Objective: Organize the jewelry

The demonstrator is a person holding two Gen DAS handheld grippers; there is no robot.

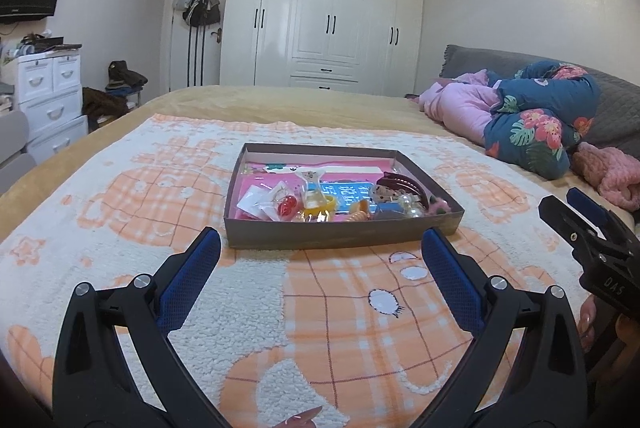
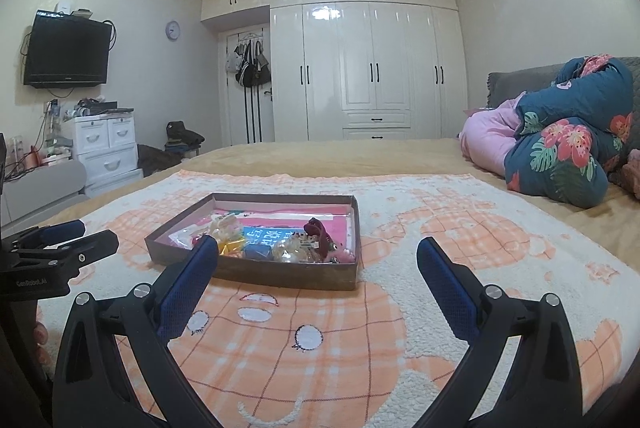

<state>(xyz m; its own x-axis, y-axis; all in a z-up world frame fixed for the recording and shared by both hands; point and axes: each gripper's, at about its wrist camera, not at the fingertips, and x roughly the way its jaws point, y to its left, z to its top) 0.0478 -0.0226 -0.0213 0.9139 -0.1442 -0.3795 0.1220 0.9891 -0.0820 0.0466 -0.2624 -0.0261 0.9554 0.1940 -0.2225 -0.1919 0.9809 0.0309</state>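
A shallow brown cardboard tray (image 1: 340,238) sits on the orange-and-white blanket on the bed; it also shows in the right wrist view (image 2: 280,278). It holds a jumble of jewelry and hair pieces: a red bead earring on a card (image 1: 286,207), a yellow ring (image 1: 328,205), a dark red hair claw (image 1: 404,184) (image 2: 318,232), pearls (image 1: 412,208). My left gripper (image 1: 320,248) is open and empty, just short of the tray's near wall. My right gripper (image 2: 316,260) is open and empty, its left finger in front of the tray's near edge.
A rolled floral quilt (image 1: 536,124) and pink bedding (image 1: 456,104) lie at the right of the bed. White wardrobes (image 1: 332,20) stand behind. A white drawer unit (image 1: 48,96) and a wall TV (image 2: 66,50) are at the left.
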